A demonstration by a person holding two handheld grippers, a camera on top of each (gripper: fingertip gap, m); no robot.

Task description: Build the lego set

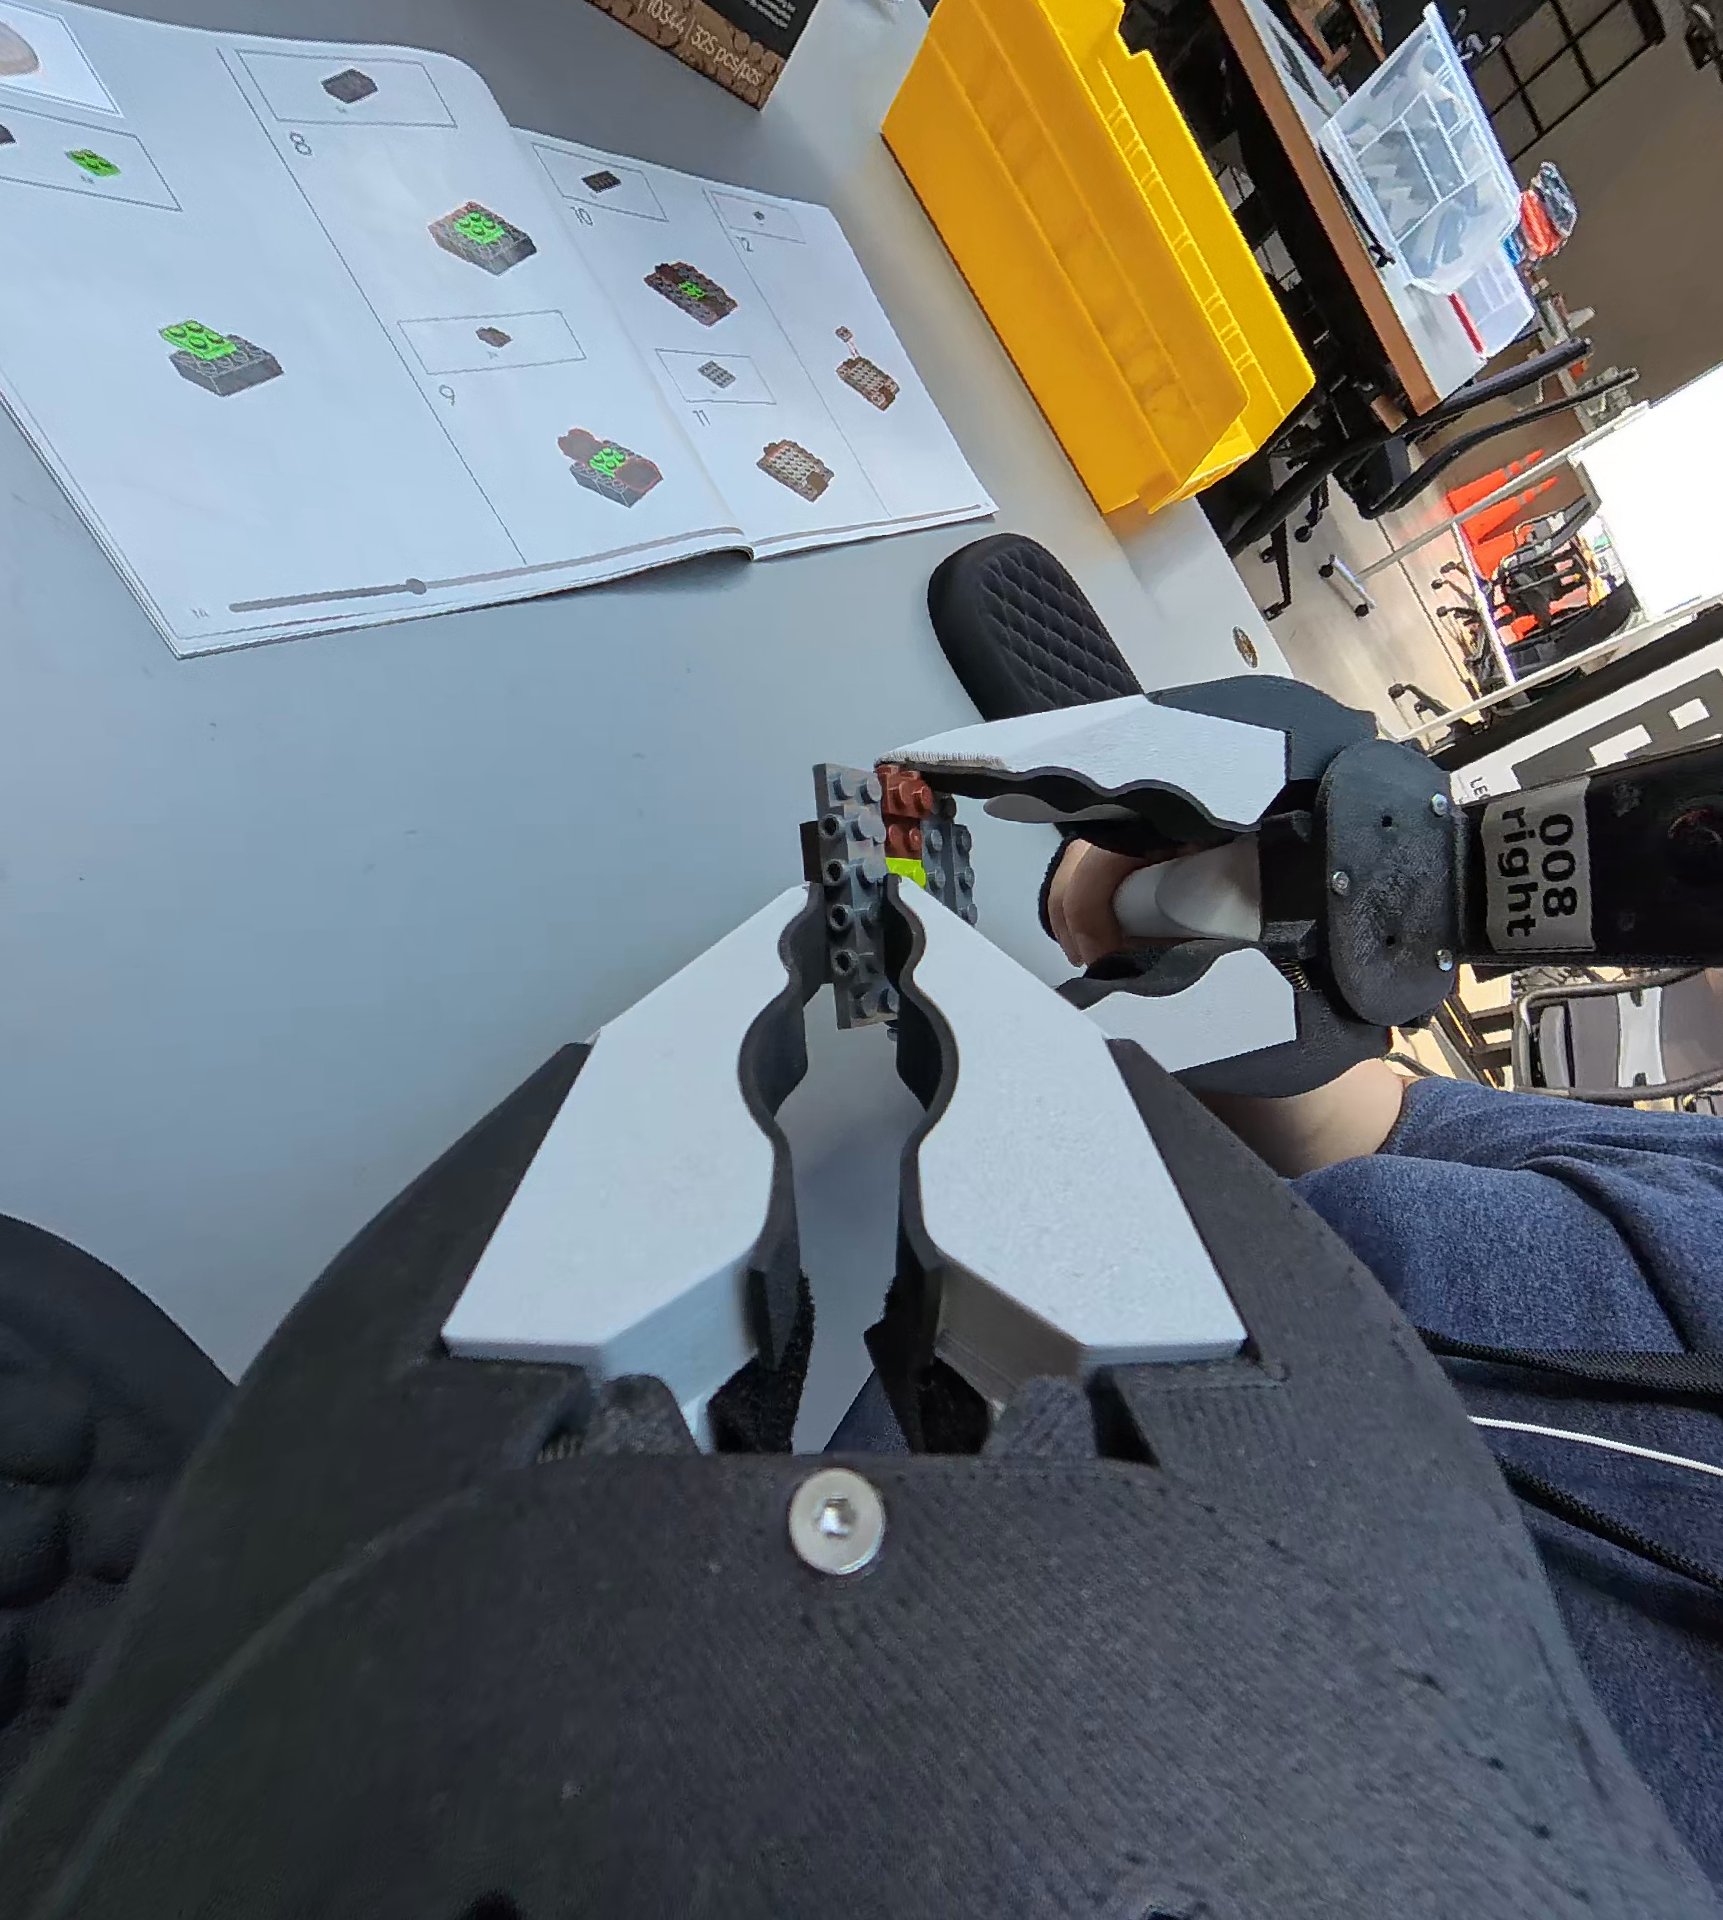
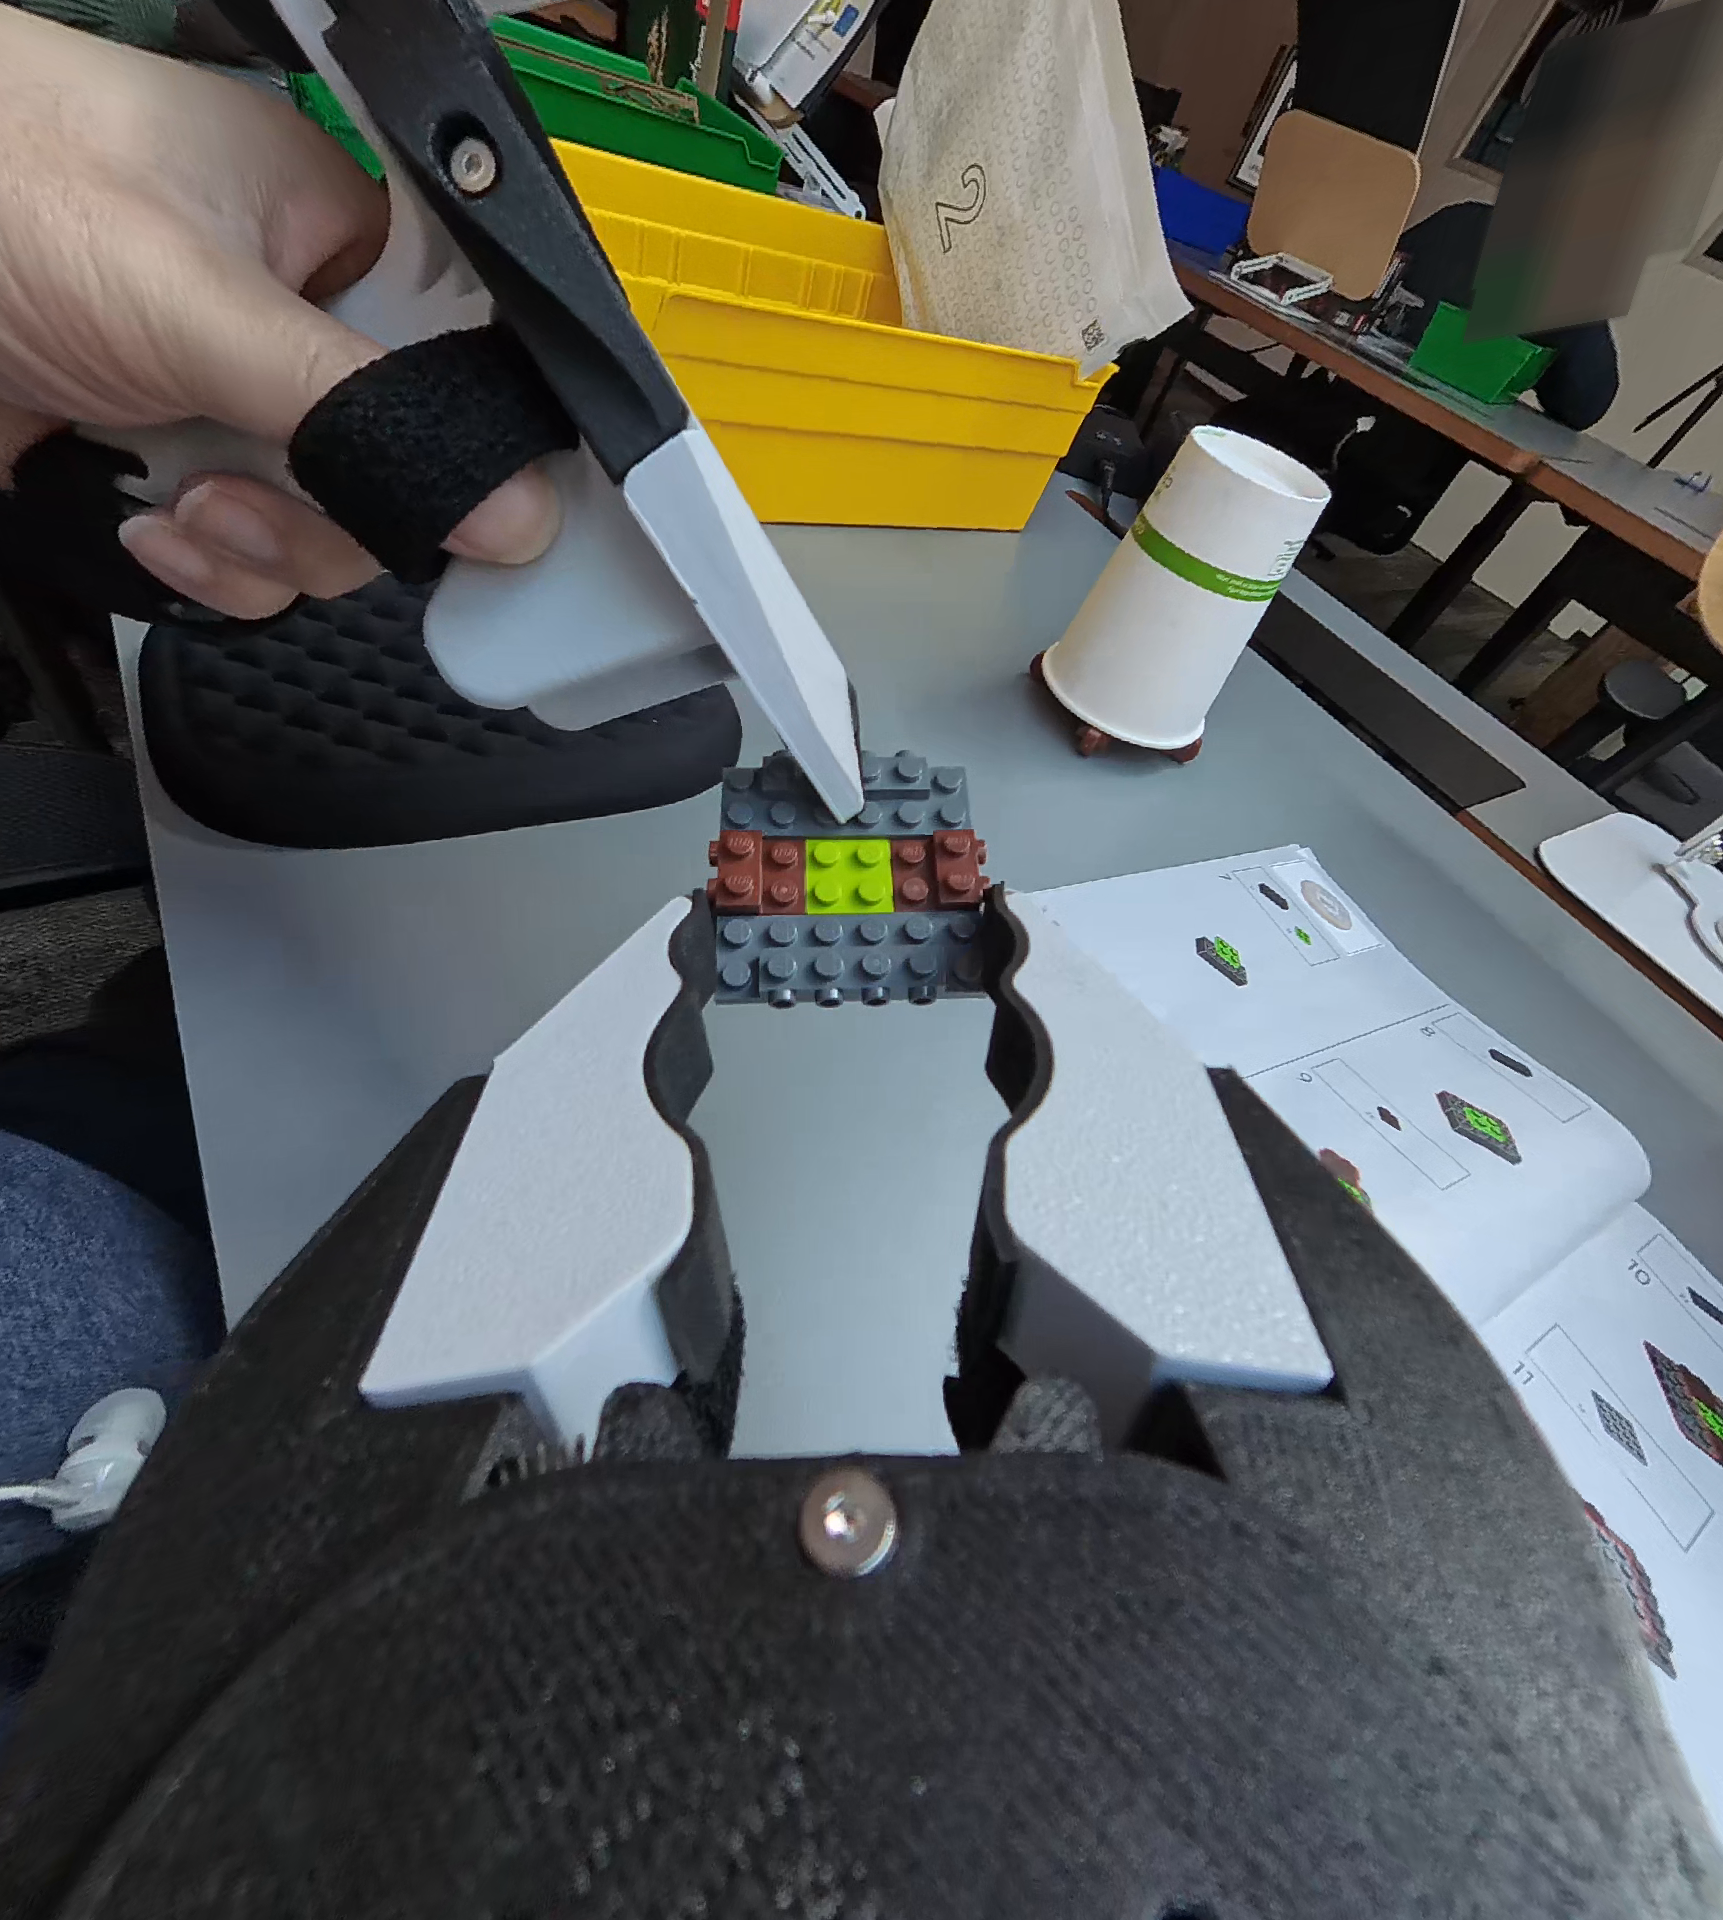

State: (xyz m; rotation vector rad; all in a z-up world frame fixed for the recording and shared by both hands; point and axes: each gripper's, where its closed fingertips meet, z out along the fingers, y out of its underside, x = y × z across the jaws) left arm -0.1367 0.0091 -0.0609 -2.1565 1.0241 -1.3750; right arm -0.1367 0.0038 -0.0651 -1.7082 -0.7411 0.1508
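The lego assembly [image 2: 841, 904] is a block of dark grey plates with a row of brown bricks and a lime green brick in the middle. It is held above the grey table [image 2: 421, 1039]. My left gripper [image 1: 852, 904] is shut on the grey edge of the assembly [image 1: 852, 883], which shows edge-on there. In the right wrist view the left gripper [image 2: 836, 800] comes down from the upper left onto the far grey plates. My right gripper [image 2: 841, 935] has its pads against both sides of the assembly. In the left wrist view the right gripper [image 1: 950, 878] reaches in from the right.
An open instruction booklet [image 1: 369, 364] lies on the table and shows in the right wrist view [image 2: 1459, 1143]. Yellow bins [image 2: 836, 384] stand at the back. An upturned paper cup [image 2: 1179, 592] stands to the right. A black padded rest [image 2: 400, 727] lies behind the assembly. Only a small space, under 4 cm, lies between the two pairs of fingers.
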